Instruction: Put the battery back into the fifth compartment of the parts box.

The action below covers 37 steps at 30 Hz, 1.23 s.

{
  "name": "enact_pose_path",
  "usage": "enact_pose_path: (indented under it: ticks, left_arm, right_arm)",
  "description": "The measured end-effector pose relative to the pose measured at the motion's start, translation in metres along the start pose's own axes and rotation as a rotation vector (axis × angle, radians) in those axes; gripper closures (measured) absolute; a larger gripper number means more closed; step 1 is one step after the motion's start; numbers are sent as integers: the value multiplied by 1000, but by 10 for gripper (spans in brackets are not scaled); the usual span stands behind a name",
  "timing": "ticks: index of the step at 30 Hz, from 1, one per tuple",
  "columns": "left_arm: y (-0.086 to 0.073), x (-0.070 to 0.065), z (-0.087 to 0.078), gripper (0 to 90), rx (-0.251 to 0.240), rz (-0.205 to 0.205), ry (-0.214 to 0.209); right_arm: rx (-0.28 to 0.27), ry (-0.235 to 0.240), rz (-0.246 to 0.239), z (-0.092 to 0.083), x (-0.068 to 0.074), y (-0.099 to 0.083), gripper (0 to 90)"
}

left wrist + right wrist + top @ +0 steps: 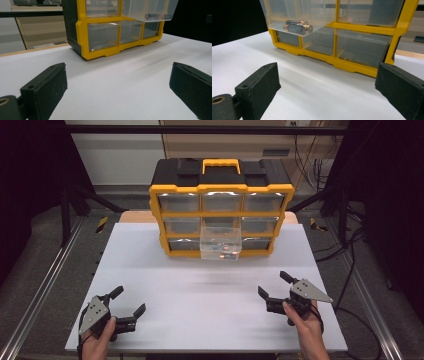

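Observation:
A yellow and black organizer (220,210) with clear drawers stands at the back of the white table (200,285). Its middle drawer (220,242) of the middle row is pulled out toward me. In the right gripper view that drawer (297,15) holds a few batteries (297,27). In the left gripper view the same drawer (150,10) juts out at top right. My left gripper (129,301) rests open near the front left of the table. My right gripper (272,284) is open at the front right. Nothing lies between either pair of jaws.
A yellow carry handle (221,166) tops the organizer. Metal frame rails (45,280) run along both sides of the table, and cables (350,250) trail on the floor at the right. A wide bare stretch of table lies between the grippers and the organizer.

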State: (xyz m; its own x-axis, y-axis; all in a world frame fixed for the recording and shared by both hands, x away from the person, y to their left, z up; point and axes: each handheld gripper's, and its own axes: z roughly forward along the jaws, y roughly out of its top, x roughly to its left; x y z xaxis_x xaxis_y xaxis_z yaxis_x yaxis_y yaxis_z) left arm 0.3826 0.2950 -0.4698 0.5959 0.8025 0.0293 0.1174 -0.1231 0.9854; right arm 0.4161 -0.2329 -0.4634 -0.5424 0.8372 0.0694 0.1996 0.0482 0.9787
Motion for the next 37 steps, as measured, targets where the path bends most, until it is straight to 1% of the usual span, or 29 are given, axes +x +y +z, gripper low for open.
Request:
enact_pose_path:
  ticks: [11, 13, 20, 21, 29, 33, 37]
  left_arm:
    - [-2, -1, 1, 13, 5, 5, -12]
    - [-2, -1, 2, 13, 5, 3, -14]
    - [-4, 0, 2, 14, 0, -5, -19]
    - [-4, 0, 2, 14, -1, -8, -20]
    - [-6, -1, 3, 14, 4, -10, -33]
    - [-6, -1, 3, 14, 0, -18, -41]
    - [-7, 0, 4, 14, 1, -15, -43]
  right_arm:
    - [1, 17, -17, 4, 4, -7, 56]
    - [1, 22, -15, 4, 6, -8, 56]
    - [-8, 41, -34, 7, 9, -13, 54]
    - [-10, 44, -28, 7, 10, -14, 54]
    - [-13, 51, -57, 6, 14, -20, 54]
    - [-24, 42, -58, 2, 13, -23, 53]
    - [-26, 26, -58, -1, 8, -24, 54]
